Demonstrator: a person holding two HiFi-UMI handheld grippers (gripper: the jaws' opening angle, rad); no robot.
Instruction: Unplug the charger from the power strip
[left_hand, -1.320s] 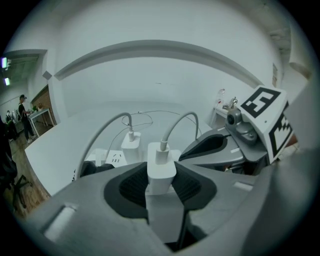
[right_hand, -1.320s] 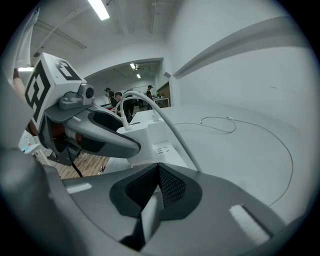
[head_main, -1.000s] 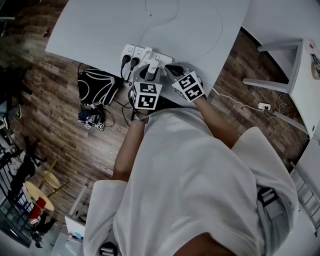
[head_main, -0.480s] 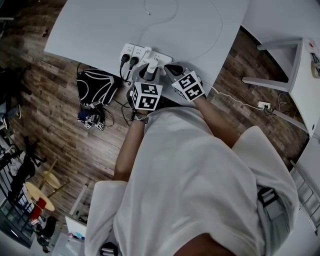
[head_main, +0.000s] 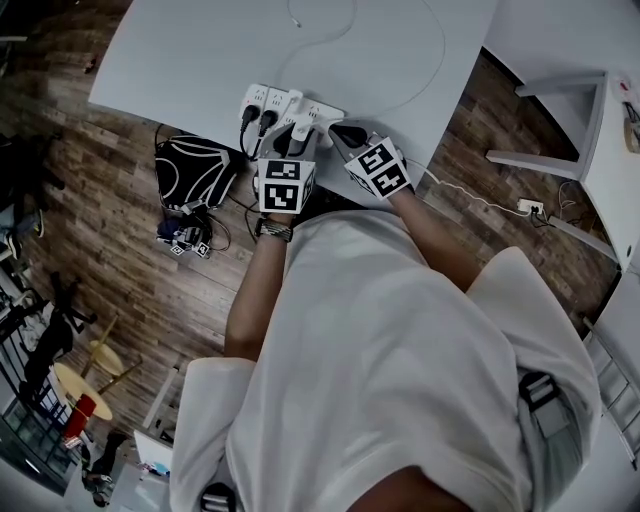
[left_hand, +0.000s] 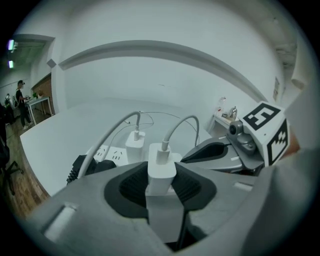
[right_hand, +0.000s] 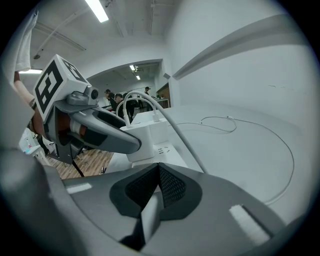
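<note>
A white power strip (head_main: 262, 101) lies at the near edge of the white table (head_main: 200, 50); two black plugs (head_main: 258, 122) and white chargers sit in it. My left gripper (head_main: 298, 135) is shut on one white charger (left_hand: 161, 170), its ribbed pads pressing both sides. The jaws hide the charger's base, so I cannot tell whether it still sits in the strip. A second white charger (left_hand: 135, 142) stands just behind it. My right gripper (head_main: 338, 130) is shut on nothing, its tip (right_hand: 159, 169) just short of the strip's end (right_hand: 161, 150), beside the left gripper (right_hand: 100, 130).
White cables (head_main: 330, 40) trail over the table from the chargers. A black bag (head_main: 192, 170) lies on the wooden floor left of the strip. A second socket block (head_main: 527, 210) with a cord lies on the floor at right, near a white stand (head_main: 560, 130).
The left gripper has rolled a little about its own axis, its marker cube turning squarer in the head view. The right gripper has stayed where it was.
</note>
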